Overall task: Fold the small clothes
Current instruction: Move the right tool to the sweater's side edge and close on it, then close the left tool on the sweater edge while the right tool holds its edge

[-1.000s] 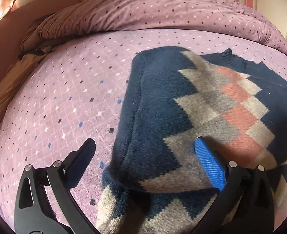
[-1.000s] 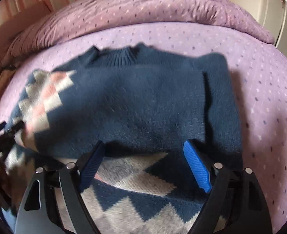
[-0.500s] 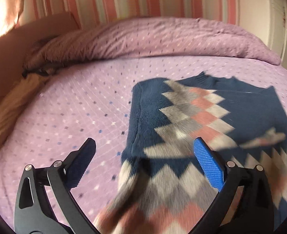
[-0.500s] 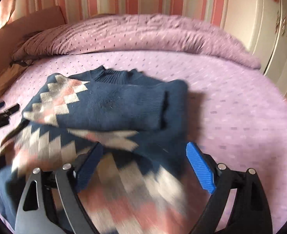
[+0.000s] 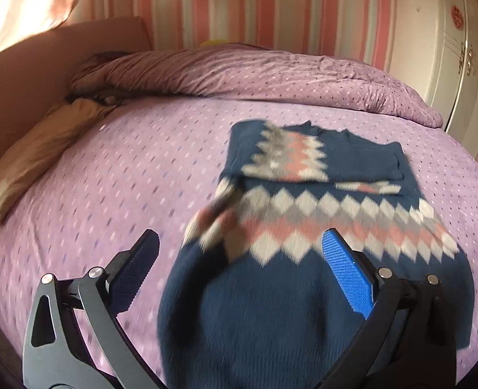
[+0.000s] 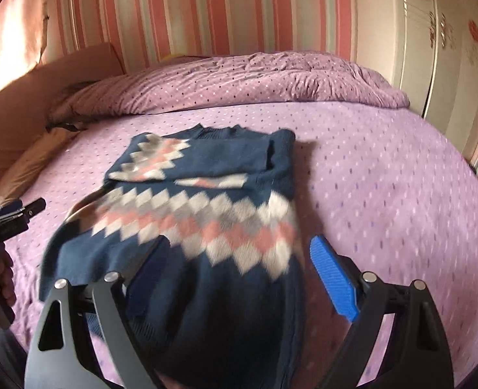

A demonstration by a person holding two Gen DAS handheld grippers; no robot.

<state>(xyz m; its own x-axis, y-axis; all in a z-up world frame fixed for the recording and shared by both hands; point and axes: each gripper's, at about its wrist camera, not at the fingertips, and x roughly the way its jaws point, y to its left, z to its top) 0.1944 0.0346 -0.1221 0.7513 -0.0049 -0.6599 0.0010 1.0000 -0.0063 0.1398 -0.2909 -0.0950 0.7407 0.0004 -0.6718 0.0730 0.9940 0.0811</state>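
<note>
A navy sweater (image 5: 304, 227) with a grey, pink and white diamond band lies flat on the purple bed; it also shows in the right wrist view (image 6: 200, 220). Both sleeves are folded in across the chest, near the collar. My left gripper (image 5: 239, 265) is open and empty, held above the sweater's near left hem. My right gripper (image 6: 235, 275) is open and empty above the near right hem. The left gripper also shows at the left edge of the right wrist view (image 6: 15, 214).
A rolled purple duvet (image 5: 255, 74) lies along the far side of the bed. A tan pillow (image 5: 34, 152) sits at the left by the brown headboard (image 5: 44, 58). A white wardrobe (image 6: 433, 58) stands at the right. Striped wall behind.
Both grippers have pulled back and up from the folded sleeves toward the hem. The whole sweater is now in view, with the sleeves lying folded on it.
</note>
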